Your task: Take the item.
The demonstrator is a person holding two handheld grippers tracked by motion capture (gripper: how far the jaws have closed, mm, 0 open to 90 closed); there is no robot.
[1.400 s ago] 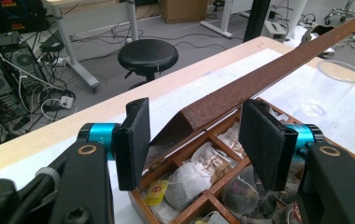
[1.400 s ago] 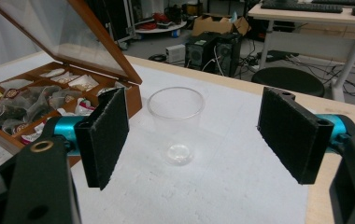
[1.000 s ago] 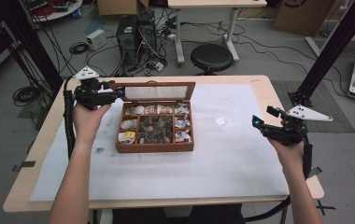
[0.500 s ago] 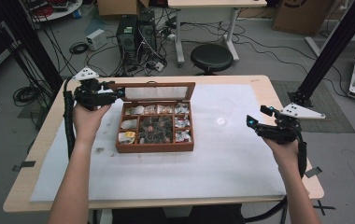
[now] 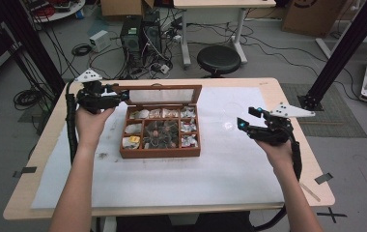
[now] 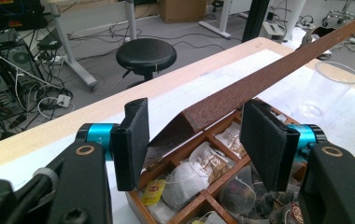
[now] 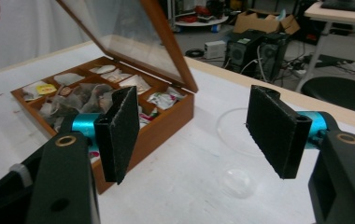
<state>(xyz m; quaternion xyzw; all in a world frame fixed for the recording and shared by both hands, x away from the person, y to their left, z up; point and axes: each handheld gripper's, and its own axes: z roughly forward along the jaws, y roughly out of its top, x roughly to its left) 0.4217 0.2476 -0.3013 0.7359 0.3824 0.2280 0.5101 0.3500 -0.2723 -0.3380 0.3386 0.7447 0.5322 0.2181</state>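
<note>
A wooden tea box [image 5: 160, 152] holding several tea bags [image 5: 160, 133] sits mid-table, its glass lid [image 5: 164, 94] standing open. My left gripper [image 5: 122, 94] is open at the lid's left corner. In the left gripper view the lid's edge [image 6: 259, 81] runs between the open gripper's [image 6: 196, 135] pads without touching them, with tea bags [image 6: 189, 175] below. A clear plastic cup [image 5: 229, 116] stands right of the box. My right gripper [image 5: 247, 116] is open just beside it. In the right gripper view the cup [image 7: 236, 179] lies between the spread jaws of the gripper [image 7: 199, 135].
A white sheet [image 5: 220, 169] covers most of the wooden table [image 5: 292, 96]. Behind the table are a black stool [image 5: 218, 58], computer towers [image 5: 140, 31] and cables on the floor. A black frame post [image 5: 341, 53] rises at the right.
My right gripper has moved left and forward, closing in on the clear cup. The left gripper has stayed at the lid's corner.
</note>
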